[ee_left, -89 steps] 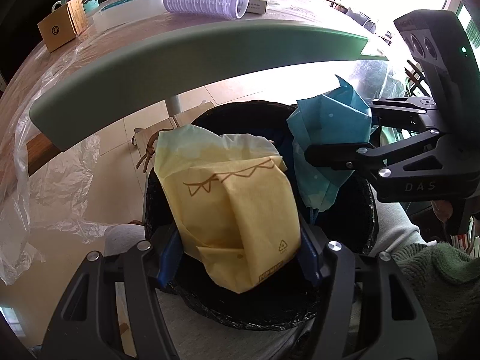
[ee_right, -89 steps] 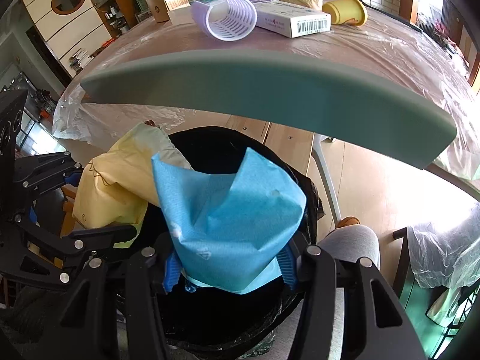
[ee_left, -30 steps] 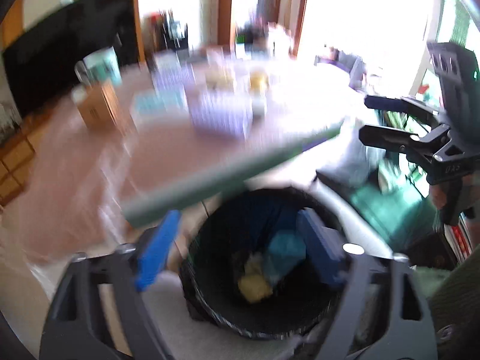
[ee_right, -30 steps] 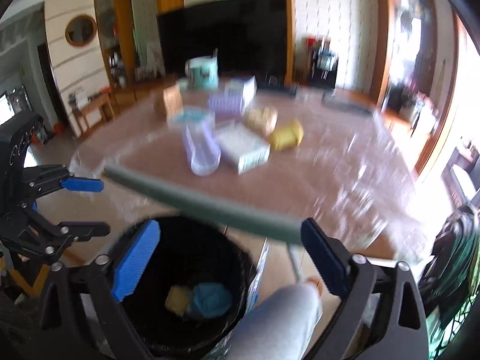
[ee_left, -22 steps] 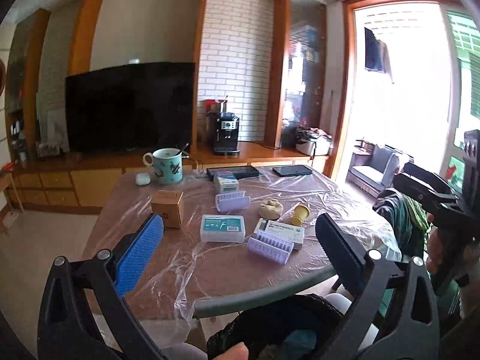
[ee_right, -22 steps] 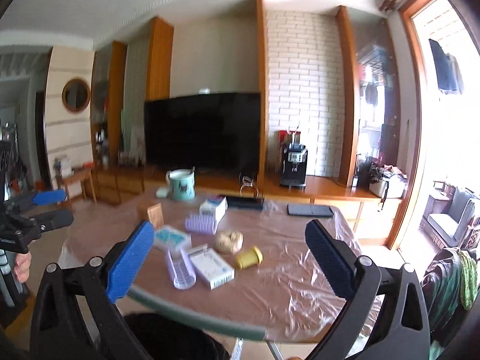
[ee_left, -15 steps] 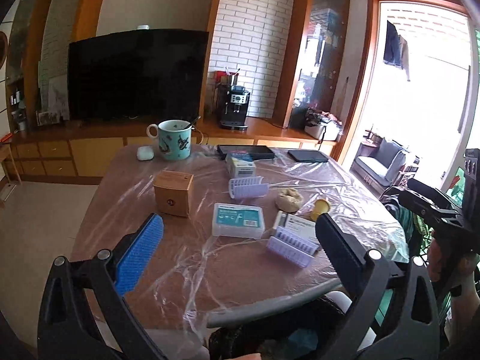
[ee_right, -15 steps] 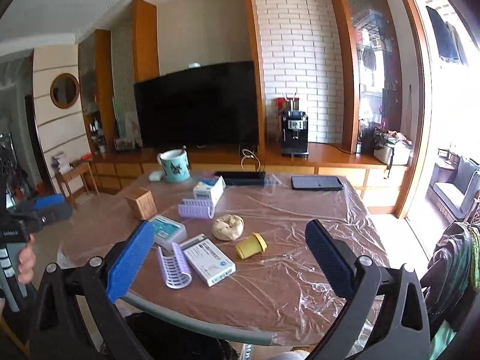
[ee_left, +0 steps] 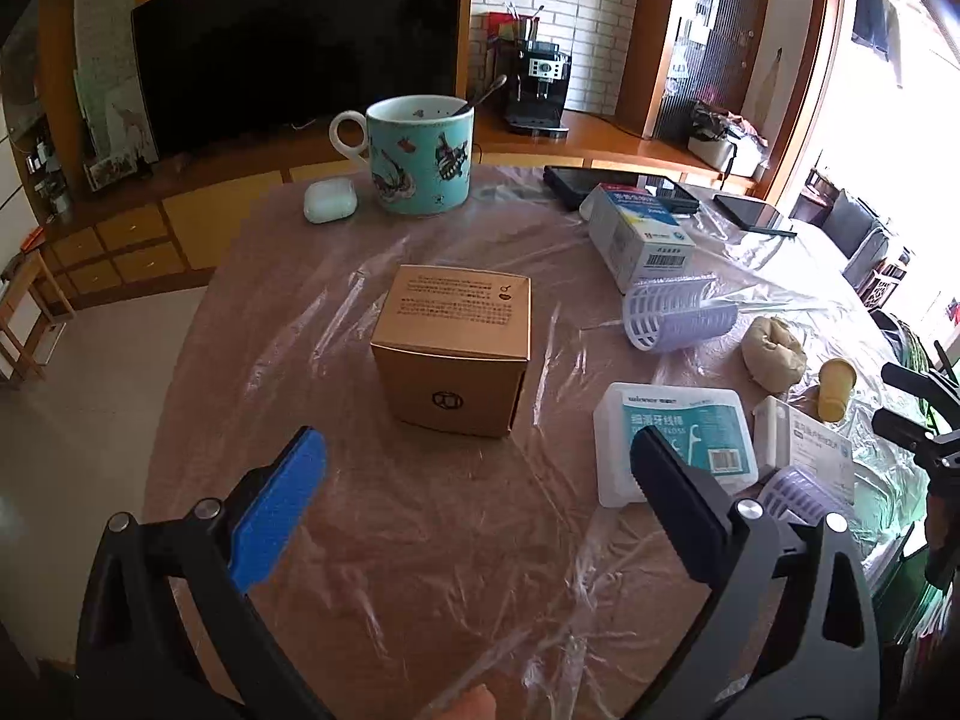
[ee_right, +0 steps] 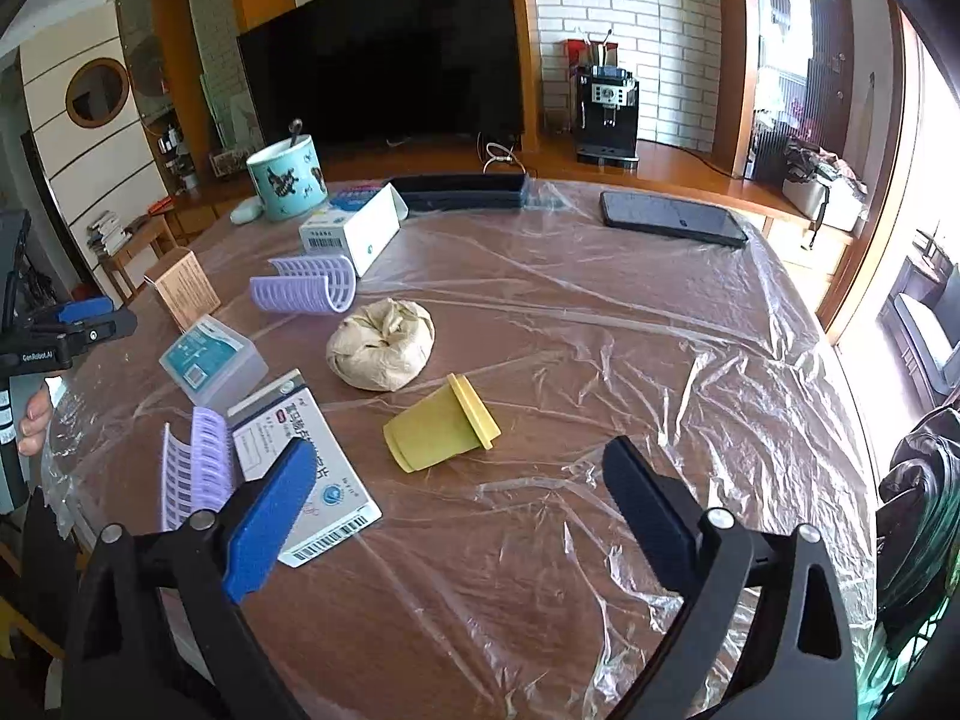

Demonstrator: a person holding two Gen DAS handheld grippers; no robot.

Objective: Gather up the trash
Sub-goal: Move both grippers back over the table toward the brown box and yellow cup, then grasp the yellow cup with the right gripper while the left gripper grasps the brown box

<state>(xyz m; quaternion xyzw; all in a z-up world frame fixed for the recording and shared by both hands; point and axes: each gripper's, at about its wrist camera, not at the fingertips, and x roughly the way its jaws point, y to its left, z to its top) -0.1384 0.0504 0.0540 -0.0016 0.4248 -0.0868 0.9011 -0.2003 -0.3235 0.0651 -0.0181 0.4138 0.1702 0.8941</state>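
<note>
My left gripper is open and empty above the plastic-covered round table, just short of a brown cardboard box. My right gripper is open and empty, just short of a yellow paper cup lying on its side. A crumpled beige paper ball lies beyond the cup; it also shows in the left wrist view. The trash bin is out of view.
A teal mug, earbud case, white medicine boxes, floss-pick box, purple plastic racks, dark tray and phone lie on the table. The table edge curves at right.
Both grippers let go of the yellow and blue paper into the black bin, then rose and moved forward over the table, closer to the items.
</note>
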